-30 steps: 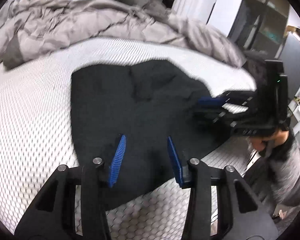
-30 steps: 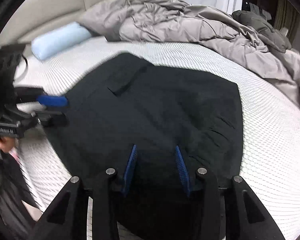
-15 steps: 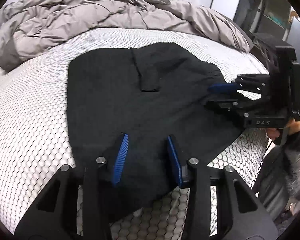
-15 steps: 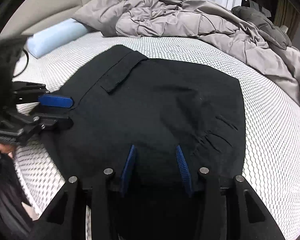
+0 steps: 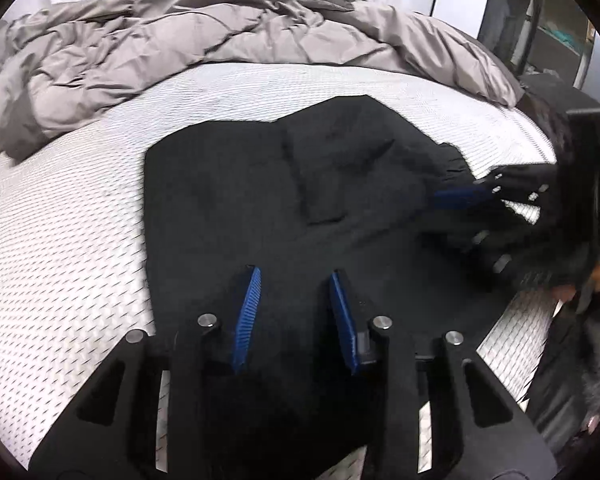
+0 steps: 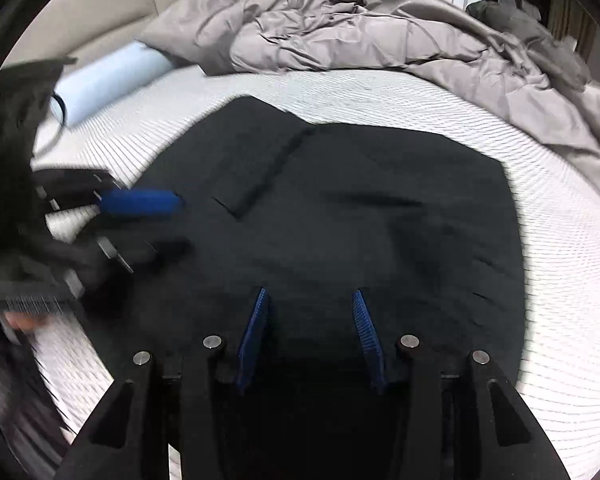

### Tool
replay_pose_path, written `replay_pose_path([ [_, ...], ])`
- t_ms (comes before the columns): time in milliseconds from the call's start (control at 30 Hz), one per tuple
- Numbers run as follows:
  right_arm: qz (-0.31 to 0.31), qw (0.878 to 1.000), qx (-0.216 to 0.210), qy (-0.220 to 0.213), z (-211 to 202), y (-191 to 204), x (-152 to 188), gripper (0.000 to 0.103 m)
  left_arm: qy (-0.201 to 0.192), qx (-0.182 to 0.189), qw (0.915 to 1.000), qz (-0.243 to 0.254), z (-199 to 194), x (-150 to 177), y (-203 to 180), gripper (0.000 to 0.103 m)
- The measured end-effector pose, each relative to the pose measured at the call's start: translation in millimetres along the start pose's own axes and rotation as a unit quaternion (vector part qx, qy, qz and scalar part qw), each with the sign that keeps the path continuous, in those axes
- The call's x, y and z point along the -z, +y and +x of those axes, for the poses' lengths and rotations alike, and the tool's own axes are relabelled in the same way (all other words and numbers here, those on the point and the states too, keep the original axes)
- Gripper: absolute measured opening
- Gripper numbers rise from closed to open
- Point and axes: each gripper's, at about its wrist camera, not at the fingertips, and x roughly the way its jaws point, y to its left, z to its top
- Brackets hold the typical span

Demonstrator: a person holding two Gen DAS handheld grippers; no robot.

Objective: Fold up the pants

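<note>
Black pants [image 5: 260, 208] lie spread flat on my white mattress [image 5: 60, 232], below a rumpled grey duvet [image 5: 180, 40]. My left gripper [image 5: 294, 280] is closing, pads clear of the cloth beneath; my right gripper [image 6: 310, 300] hovers parted, gripping nothing.

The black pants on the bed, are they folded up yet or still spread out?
Partly folded, it seems: the black pants lie flat on the mattress as one compact, wide panel, no legs showing. How many layers, cannot tell.

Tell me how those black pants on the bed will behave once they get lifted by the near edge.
The black pants lie flat with soft creases on the mattress, so they will probably droop limply from any grip. Being a broad, folded layer, they likely need both grippers to lift evenly. The matte cloth seems unlikely to slip.
</note>
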Motion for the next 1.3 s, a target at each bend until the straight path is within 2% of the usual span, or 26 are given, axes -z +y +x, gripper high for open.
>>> replay_pose_path([
  [67, 0.006, 1.000, -0.022, -0.006, -9.3, -9.9, 7.3, 0.039, 0.000, -0.010, 0.9999, -0.004, -4.2, 4.8, 4.9, 0.034],
  [167, 0.007, 0.999, -0.027, -0.025, -20.3, -8.2, 8.3, 0.040, -0.006, -0.025, 0.9996, -0.013, -22.4, 6.9, 6.6, 0.034],
  [267, 0.012, 0.998, -0.048, -0.042, -25.6, -1.0, 1.6, 0.040, -0.036, -0.009, 0.9992, -0.013, -39.2, -1.1, 4.6, 0.034],
  [333, 0.009, 0.997, -0.058, -0.047, -22.9, 7.5, -7.6, 0.040, -0.027, -0.002, 0.9995, -0.012, -28.3, -13.5, 2.3, 0.034],
  [433, 0.000, 0.998, -0.053, -0.037, -6.0, 20.4, -21.9, 0.040, 0.008, 0.004, 0.9999, -0.004, 1.5, -23.8, -0.4, 0.034],
  [467, -0.004, 0.998, -0.055, -0.022, 4.9, 24.3, -25.3, 0.040, 0.016, -0.003, 0.9999, 0.001, 10.5, -24.3, -0.7, 0.034],
  [567, -0.023, 0.999, -0.032, 0.007, 22.5, 24.4, -22.9, 0.041, 0.015, -0.002, 0.9999, 0.004, 13.7, -20.9, 4.5, 0.034],
  [633, -0.018, 1.000, -0.011, 0.013, 17.0, 11.3, -15.9, 0.042, 0.015, -0.021, 0.9996, 0.009, 10.0, -15.8, 8.2, 0.034],
  [700, -0.009, 1.000, 0.015, 0.015, 7.4, -4.9, -5.4, 0.039, 0.012, -0.034, 0.9992, 0.018, 6.3, -8.9, 7.3, 0.039],
  [767, 0.004, 1.000, -0.016, 0.004, -4.3, -16.2, 3.0, 0.039, 0.012, -0.055, 0.9981, 0.025, 2.3, -5.1, 5.3, 0.039],
  [800, 0.003, 1.000, -0.015, 0.000, -9.0, -16.5, 3.4, 0.039, 0.014, -0.062, 0.9977, 0.023, -2.2, -4.3, 4.2, 0.039],
  [833, 0.003, 1.000, -0.012, -0.005, -12.6, -16.1, 2.6, 0.039, 0.012, -0.062, 0.9979, 0.017, -8.3, -5.1, 4.0, 0.039],
  [900, 0.007, 0.999, -0.024, -0.027, -20.7, -10.6, -3.8, 0.039, -0.012, -0.039, 0.9990, 0.015, -25.5, -9.3, 2.2, 0.039],
  [967, 0.003, 0.999, -0.039, -0.038, -20.0, -1.4, -13.4, 0.039, -0.025, -0.030, 0.9990, 0.024, -25.7, -21.5, -4.6, 0.039],
  [1033, -0.018, 0.999, -0.032, -0.032, -8.1, 13.5, -26.6, 0.039, -0.008, -0.031, 0.9986, 0.043, -7.5, -34.2, -13.3, 0.039],
  [1100, -0.046, 0.999, -0.020, -0.002, 15.8, 25.9, -36.5, 0.039, 0.029, -0.029, 0.9978, 0.052, 21.2, -35.6, -13.8, 0.039],
  [1167, -0.064, 0.998, 0.007, 0.021, 37.6, 27.3, -37.9, 0.039, 0.025, -0.016, 0.9982, 0.052, 27.4, -32.2, -8.0, 0.038],
  [1233, -0.044, 0.999, 0.004, 0.020, 35.5, 11.7, -31.6, 0.039, 0.022, -0.017, 0.9986, 0.045, 18.8, -29.7, -1.7, 0.038],
  [1300, -0.023, 0.999, 0.024, 0.021, 26.3, -10.1, -20.4, 0.039, 0.019, -0.023, 0.9991, 0.031, 11.2, -22.7, 7.0, 0.039],
])
